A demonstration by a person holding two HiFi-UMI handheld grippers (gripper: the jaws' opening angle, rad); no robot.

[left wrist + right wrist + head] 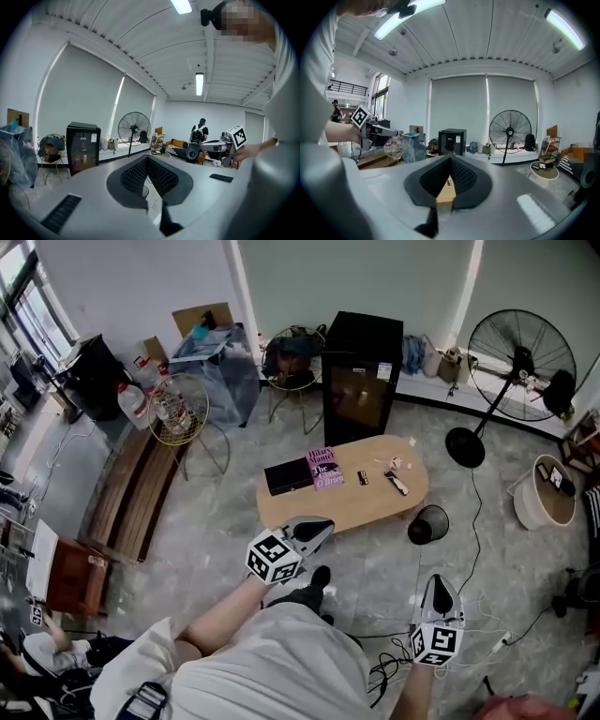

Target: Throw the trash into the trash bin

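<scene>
Worktop: we see a low oval wooden worktop (pixel 375 510) standing in the middle of a grey tiled floor (pixel 216 521).
Trash: the trash (pixel 395 465) is a few small crumpled scraps on the right end of the worktop, with a dark-and-white piece (pixel 398 486) just beside them (too small for us to say what it is).
Trash bin: the black mesh trash bin (pixel 427 524) stands on the floor just beside the worktop's right end, its mouth upward.
Also on the worktop: a purple book (pixel 325 467) lies by a flat black box (pixel 288 475) at its left, and a small dark item (pixel 362 477) lies between the book and the trash.
Left tongs: the left tongs (pixel 317 529) are pressed together with nothing between them, and we hold them at the worktop's near edge, apart from the trash.
Right tongs: the right tongs (pixel 439 583) are likewise pressed together and empty (only the worktop shows past them). They hang over the floor on the near side of the trash bin.
Room: a black cabinet (pixel 362 371) stands beyond the worktop, a standing fan (pixel 520 352) at the right, and a wire chair (pixel 178 409) and a wooden bench (pixel 131 493) at the left.
</scene>
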